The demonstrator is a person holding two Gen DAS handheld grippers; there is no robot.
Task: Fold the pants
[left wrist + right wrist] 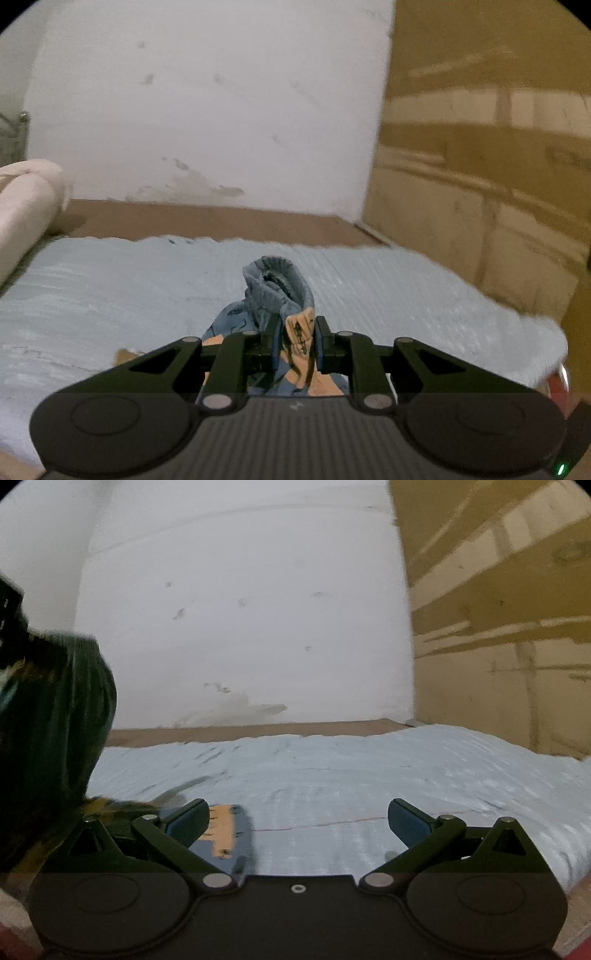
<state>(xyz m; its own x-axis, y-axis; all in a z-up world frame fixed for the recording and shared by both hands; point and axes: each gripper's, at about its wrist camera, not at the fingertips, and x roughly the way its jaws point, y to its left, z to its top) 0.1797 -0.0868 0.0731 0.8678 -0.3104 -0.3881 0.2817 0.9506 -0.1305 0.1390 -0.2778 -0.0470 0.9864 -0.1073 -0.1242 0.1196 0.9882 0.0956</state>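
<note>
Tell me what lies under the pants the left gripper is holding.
The pants, pinched in the left gripper, rest on a light blue bed cover. Anything beneath the bunched fabric is hidden.

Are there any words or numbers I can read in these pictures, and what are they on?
None can be read.
The pants have dark printed marks on the blue and orange cloth, too blurred to tell if they are letters.
A small pale mark on the left gripper body is too faint to read.
The right gripper, blue blanket and white wall show no writing.
</note>
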